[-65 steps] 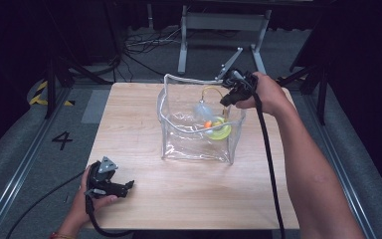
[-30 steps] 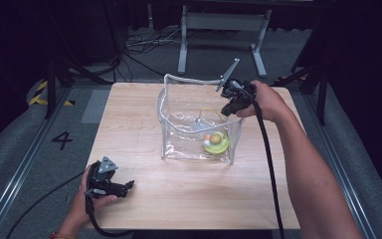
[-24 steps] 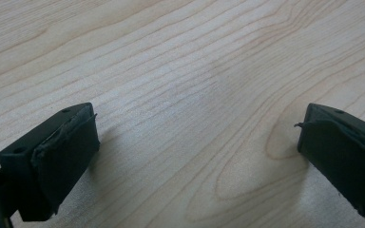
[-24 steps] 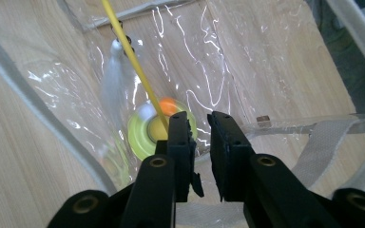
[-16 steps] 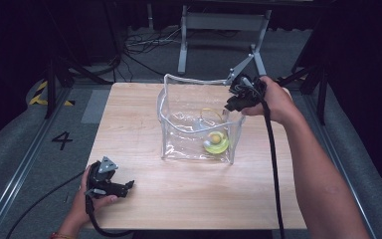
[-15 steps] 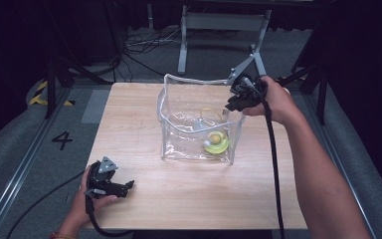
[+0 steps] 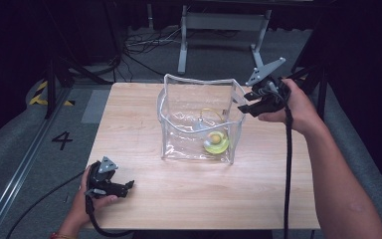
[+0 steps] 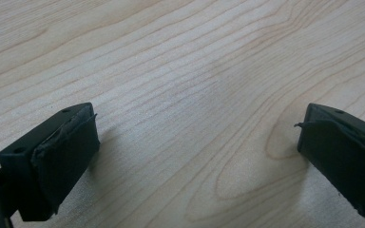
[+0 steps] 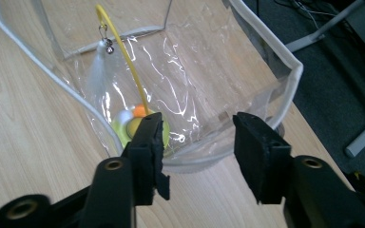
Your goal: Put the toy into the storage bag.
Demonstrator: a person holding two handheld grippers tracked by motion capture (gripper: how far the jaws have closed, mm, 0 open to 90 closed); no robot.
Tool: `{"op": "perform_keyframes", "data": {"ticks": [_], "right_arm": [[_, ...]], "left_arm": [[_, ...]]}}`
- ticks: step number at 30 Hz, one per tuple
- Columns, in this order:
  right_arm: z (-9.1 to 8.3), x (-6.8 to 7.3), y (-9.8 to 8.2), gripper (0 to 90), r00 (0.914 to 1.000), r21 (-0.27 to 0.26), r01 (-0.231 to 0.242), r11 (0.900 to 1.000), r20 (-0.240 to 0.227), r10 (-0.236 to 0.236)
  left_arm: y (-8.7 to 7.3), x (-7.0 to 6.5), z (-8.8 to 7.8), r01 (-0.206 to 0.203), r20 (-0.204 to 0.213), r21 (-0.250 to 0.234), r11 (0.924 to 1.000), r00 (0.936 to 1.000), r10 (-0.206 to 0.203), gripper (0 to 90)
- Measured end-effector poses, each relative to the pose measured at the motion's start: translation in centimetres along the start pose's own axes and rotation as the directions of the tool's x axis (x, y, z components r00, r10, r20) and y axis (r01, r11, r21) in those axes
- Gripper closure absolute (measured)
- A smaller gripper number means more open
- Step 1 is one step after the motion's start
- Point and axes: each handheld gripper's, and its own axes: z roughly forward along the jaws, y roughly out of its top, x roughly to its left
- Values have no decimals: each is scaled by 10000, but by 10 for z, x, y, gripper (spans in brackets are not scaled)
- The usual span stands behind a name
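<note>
A clear plastic bag (image 7: 199, 119) stands open in the middle of the table (image 7: 144, 204). A yellow toy (image 7: 216, 142) with a bendy stick lies inside it, at the right. The right gripper (image 7: 252, 105) is just beside the bag's right rim. Its jaws have just been opening and hold nothing. The left gripper (image 7: 124, 186) rests on the table at the near left, jaws wide apart and empty.

A: anything readable in here at all?

B: just one thing, a big black "4" (image 7: 61, 140) marked on the grey floor (image 7: 10, 164), over at about 9 o'clock from the table (image 7: 139, 129).

A: nothing on the table itself? no labels or brand names?

B: nope, no print I can make out anywhere else.
</note>
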Motion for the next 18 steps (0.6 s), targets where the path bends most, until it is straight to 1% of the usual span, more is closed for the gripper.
{"op": "perform_keyframes", "data": {"ticks": [2,3,4,5,8,9,11,12,15,16,18], "right_arm": [[-3,1,-6,444,9998,-58,-82,9999,172,83],[-5,3,-9,399,9993,-99,-133,9999,356,137],[-7,4,-12,370,9981,-139,-191,9997,586,199],[-8,5,-13,354,9972,-145,-199,9997,717,209],[-12,8,-20,358,9972,-209,-135,9997,735,150],[-13,10,-24,348,9968,-238,-67,9997,795,86],[-15,13,-30,330,9966,-295,-80,9995,816,104],[-16,15,-34,323,9965,-292,16,9996,841,8],[-16,21,-43,304,9927,-273,66,9996,1205,-32],[-17,22,-46,298,9919,-334,120,9994,1265,-77],[-18,24,-53,290,9913,-473,38,9989,1319,25]], "left_arm": [[0,0,0,0,0,0,10000,10000,0,2],[0,0,0,-11,-11,-7,10000,10000,11,2],[0,0,0,-2,0,1,10000,10000,2,2],[0,0,0,-18,-11,-5,10000,10000,18,2],[0,0,0,-10,-11,3,10000,10000,10,2],[0,0,0,-13,-12,3,10000,10000,13,2],[0,0,0,-8,-9,-8,10000,10000,8,2],[0,0,0,-1,1,2,10000,10000,1,2],[0,0,0,-2,0,1,10000,10000,2,2],[0,0,0,-2,0,1,10000,10000,2,2],[0,0,0,0,0,0,10000,10000,0,2]]}}
